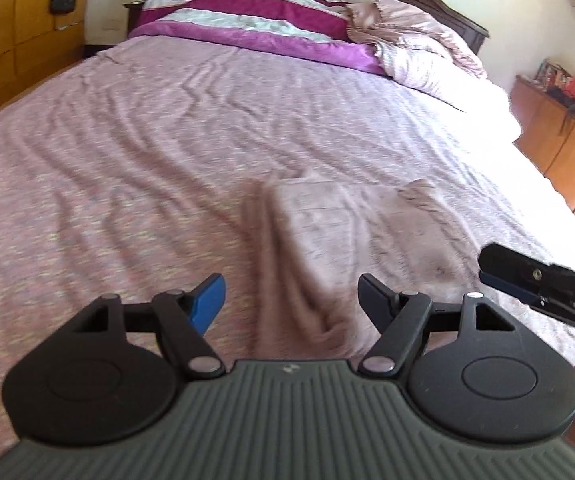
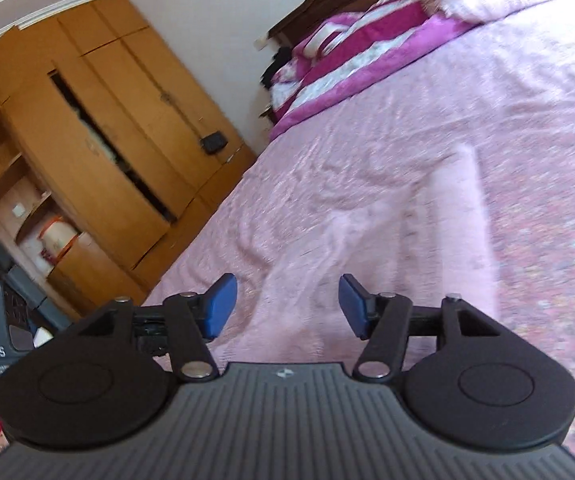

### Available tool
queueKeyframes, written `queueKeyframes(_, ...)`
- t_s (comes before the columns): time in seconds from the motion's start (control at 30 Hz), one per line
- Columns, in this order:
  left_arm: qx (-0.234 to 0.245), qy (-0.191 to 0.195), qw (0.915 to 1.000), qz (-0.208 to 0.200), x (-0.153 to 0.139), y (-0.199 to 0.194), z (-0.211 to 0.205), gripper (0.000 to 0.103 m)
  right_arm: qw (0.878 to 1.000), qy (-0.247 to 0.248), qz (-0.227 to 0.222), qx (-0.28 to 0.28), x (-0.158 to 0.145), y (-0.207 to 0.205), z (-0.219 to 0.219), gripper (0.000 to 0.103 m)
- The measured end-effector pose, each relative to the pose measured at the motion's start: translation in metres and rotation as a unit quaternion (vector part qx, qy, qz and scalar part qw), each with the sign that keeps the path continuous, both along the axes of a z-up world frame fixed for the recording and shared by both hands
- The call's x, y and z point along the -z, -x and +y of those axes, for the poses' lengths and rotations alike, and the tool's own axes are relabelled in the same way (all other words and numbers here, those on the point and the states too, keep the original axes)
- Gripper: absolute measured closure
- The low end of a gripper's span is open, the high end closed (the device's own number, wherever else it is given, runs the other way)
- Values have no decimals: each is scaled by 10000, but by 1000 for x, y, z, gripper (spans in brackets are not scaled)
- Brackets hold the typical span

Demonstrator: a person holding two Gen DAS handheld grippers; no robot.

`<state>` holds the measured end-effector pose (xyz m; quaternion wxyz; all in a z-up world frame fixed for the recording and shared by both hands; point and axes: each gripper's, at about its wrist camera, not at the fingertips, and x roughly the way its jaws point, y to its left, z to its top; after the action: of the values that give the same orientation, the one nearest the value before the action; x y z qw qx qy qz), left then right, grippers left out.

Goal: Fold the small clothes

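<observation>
A small pale pink garment (image 1: 351, 240) lies spread on the pink bed sheet (image 1: 127, 152), blurred by motion. My left gripper (image 1: 291, 300) is open and empty, with its fingers just above the garment's near edge. My right gripper (image 2: 287, 306) is open and empty over the same pale pink garment (image 2: 387, 248), near its edge. The right gripper also shows at the right edge of the left wrist view (image 1: 535, 284), beside the garment.
A magenta and white striped blanket (image 1: 255, 20) and a pale pink quilt (image 1: 419, 44) are piled at the head of the bed. A wooden wardrobe (image 2: 99, 132) stands along one side. A low wooden cabinet (image 1: 563, 144) stands on the other side.
</observation>
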<state>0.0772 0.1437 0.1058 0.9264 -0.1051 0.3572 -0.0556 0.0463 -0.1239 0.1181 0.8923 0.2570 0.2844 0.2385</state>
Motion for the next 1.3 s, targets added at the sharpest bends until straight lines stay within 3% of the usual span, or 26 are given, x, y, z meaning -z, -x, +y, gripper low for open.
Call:
queueKeyframes(0.2,348,44,9992,-174,13,-28,-22,31,9991,-50,112,402,11,6,-29,31)
queueKeyframes(0.23,317,-10,9993,-188,16,-32,-24,40,9989,-3,114,459,12,6,-32,31)
queueKeyframes(0.3,326,-48,9994,-111,22,-39,-28,44,9983,132,81,569,15,7,-37,31)
queueKeyframes(0.57,134,-35,9999,30,46,-52,-29,42,9963,232,218,802,37,0,-49,29)
queueKeyframes(0.8,234,302,9992,-94,55,-60,-26,44,9958,254,317,818,54,-5,-50,29)
queueKeyframes(0.83,234,354,9990,-125,56,-62,-26,61,9958,227,323,824,56,-6,-50,28)
queueKeyframes(0.87,252,417,9987,-154,56,-64,-26,72,9958,205,328,833,57,-6,-49,27)
queueKeyframes(0.93,188,420,9988,-184,49,-67,-26,82,9959,164,361,808,58,-10,-47,27)
queueKeyframes(1.13,-45,74,9978,-650,13,-58,-14,83,9982,313,25,516,44,-14,-18,27)
queueKeyframes(1.2,-59,-107,9988,-469,23,-60,-10,83,9982,422,13,428,44,-16,-11,27)
queueKeyframes(1.3,-10,39,10000,76,49,-69,-4,75,9969,681,-2,398,46,-17,-3,27)
